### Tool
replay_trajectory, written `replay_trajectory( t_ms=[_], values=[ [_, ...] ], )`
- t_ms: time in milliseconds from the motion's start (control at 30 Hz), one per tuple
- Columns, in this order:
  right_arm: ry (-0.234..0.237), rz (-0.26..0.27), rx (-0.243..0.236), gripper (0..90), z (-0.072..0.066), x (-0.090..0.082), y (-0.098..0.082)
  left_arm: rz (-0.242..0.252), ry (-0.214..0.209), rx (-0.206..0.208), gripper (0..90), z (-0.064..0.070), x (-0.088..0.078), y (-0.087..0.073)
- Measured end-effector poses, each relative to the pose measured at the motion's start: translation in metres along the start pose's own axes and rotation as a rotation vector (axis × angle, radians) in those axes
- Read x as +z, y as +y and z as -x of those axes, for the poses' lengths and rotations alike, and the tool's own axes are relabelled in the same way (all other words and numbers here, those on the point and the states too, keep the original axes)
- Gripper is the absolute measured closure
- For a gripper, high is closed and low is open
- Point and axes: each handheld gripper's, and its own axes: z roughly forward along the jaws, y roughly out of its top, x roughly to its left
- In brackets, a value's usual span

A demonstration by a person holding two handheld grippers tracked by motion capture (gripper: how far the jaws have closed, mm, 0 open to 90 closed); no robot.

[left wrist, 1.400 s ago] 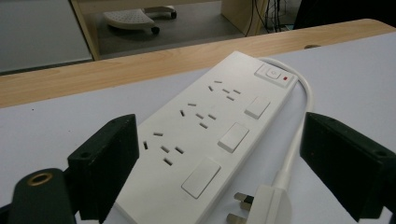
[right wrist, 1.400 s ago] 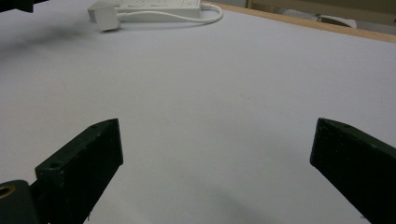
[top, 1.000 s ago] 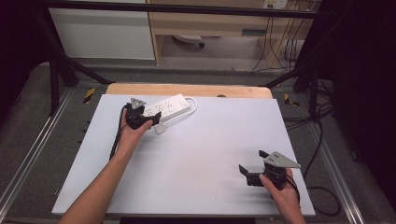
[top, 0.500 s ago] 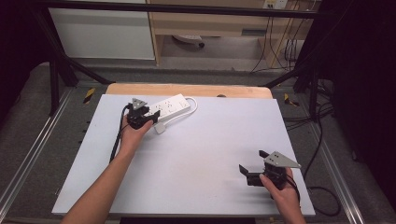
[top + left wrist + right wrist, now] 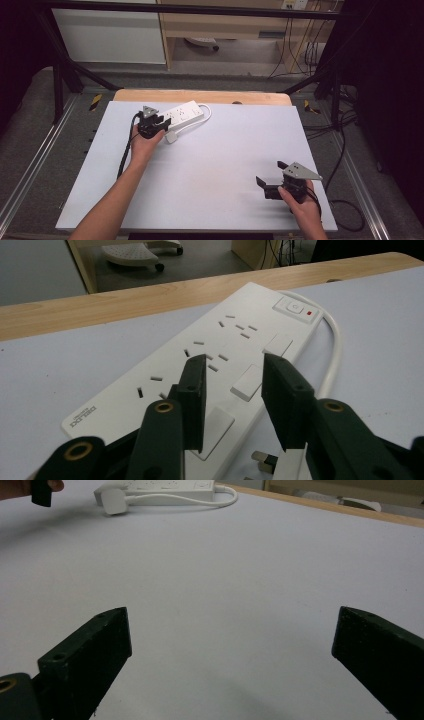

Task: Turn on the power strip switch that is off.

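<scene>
White table point(image 5: 210, 165): left claw point(image 5: 232, 390) narrowing above half-hidden power strip point(image 5: 220, 350), unclamped; right claw point(image 5: 230, 655) wide.

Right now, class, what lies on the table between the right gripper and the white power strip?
Bare white tabletop, as the right gripper view shows, up to the strip's white plug and cable lying before the white power strip; right gripper.

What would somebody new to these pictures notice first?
Probably the white power strip at the far left of the pale table, with its cable looped round to a plug lying beside it. The left gripper sits right at the strip, and its jaws have just been closing, with nothing pinched between them. Near the front right edge, the right gripper stands wide open over bare tabletop.
</scene>
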Motion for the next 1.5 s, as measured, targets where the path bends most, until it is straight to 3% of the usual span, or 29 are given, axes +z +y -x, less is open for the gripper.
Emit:
replay_trajectory(
  t_ms=[500,867,1500],
  values=[
    [0.002,0.001,-0.003,2.9,0.0,0.0,0.0,-0.002,-0.01,-0.005,81.4,-0.004,0.002,-0.004],
    [0.003,0.001,-0.004,2.9,0.001,0.0,0.0,0.009,-0.015,0.002,89.2,-0.007,0.006,-0.006],
    [0.003,0.0,-0.001,2.9,0.001,-0.001,0.0,-0.006,-0.019,-0.001,90.0,-0.01,0.01,-0.012]
  ],
)
